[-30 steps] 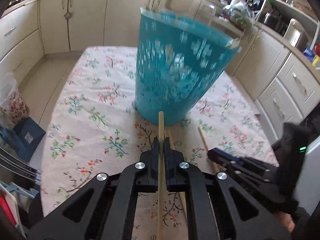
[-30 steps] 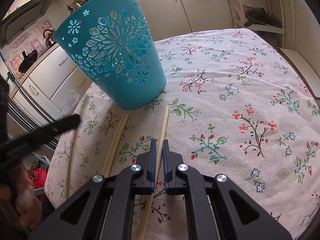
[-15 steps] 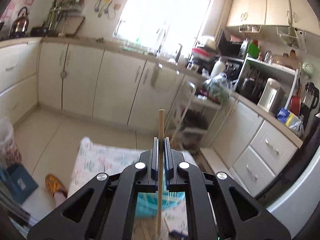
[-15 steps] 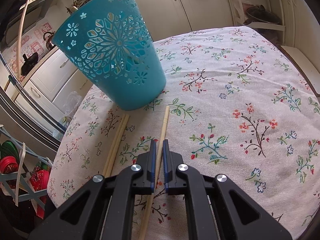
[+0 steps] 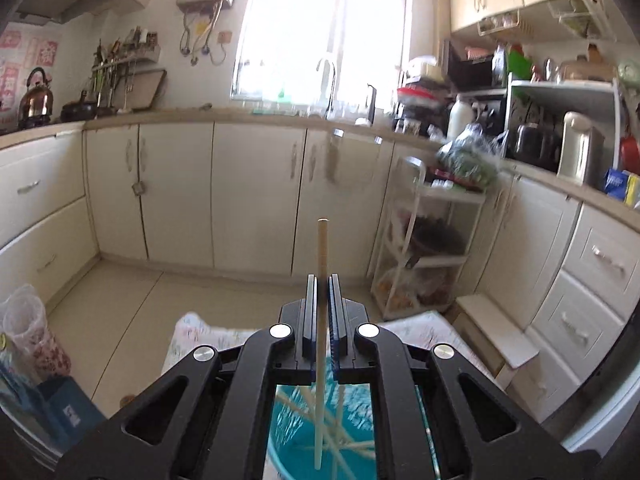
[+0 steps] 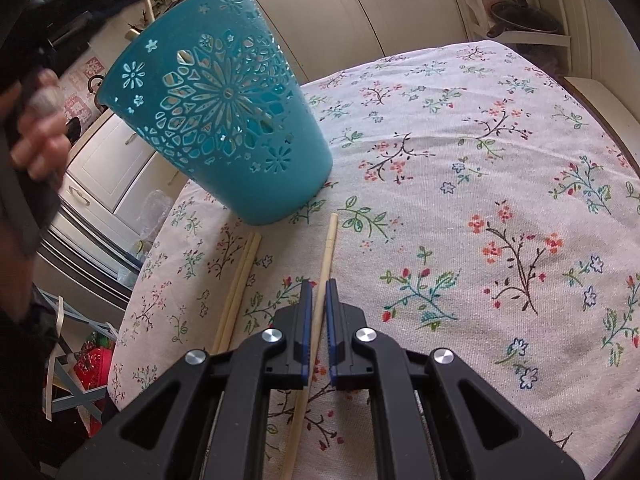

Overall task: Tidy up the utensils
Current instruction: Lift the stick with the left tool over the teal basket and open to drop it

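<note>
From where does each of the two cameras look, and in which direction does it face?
Left wrist: on the left gripper, lifted, facing the kitchen cabinets; its own fingers clamp a chopstick above the teal basket.
Right wrist: on the right gripper, angled down at the floral tablecloth; its fingers are shut on a lying chopstick; the person's hand shows at left.
Shared: the teal basket.

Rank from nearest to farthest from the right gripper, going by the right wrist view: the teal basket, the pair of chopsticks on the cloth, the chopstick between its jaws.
1. Chopstick, between the right gripper's jaws.
2. Pair of chopsticks, just left on the cloth.
3. Teal basket, beyond, upper left.
</note>
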The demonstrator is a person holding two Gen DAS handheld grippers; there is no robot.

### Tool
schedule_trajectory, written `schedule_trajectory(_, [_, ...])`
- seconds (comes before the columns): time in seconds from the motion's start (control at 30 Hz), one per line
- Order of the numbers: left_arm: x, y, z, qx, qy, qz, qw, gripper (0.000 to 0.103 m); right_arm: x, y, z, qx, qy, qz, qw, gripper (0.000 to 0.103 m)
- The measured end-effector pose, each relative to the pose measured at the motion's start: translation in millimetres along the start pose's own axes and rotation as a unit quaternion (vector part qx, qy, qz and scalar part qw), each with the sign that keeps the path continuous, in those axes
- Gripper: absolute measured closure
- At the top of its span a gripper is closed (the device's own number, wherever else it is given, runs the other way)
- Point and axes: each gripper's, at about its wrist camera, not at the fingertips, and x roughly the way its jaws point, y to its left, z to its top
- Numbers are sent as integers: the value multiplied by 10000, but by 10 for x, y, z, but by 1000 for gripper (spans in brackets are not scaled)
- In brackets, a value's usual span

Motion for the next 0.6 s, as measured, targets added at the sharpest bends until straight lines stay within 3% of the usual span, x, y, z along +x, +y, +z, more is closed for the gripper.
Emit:
schedule_trajectory(0.13, [-97,156,-192,-166,171,14,9997,97,2,33,5,-83,9,-74,9999,95])
schedule_trajectory(0.2, [-251,256,-222,-245,116,31,9996,89,1,77,2,-197,8,-155,9997,92])
schedule_trajectory(0.27, [-385,364,-265,-376,19,71,9993,72,5,129,-2,-322,9,-235,9992,89])
schedule_trajectory(0.4, [-607,627,-446,-774,-6,193,9968,58,34,265,-15,-676,11,-598,9959,90])
schedule_trajectory(0.47, [-620,782,-652,-1022,235,295,9940,50,57,363,-30,-967,-3,-969,9906,95])
schedule_trajectory(0.53, [-569,913,-919,-1295,582,332,9893,50,72,427,-48,-1181,-25,-1215,9855,97])
schedule_trajectory(0.6, [-499,998,-1203,-1430,906,417,9847,50,46,383,-47,-1072,-26,-1143,9876,98])
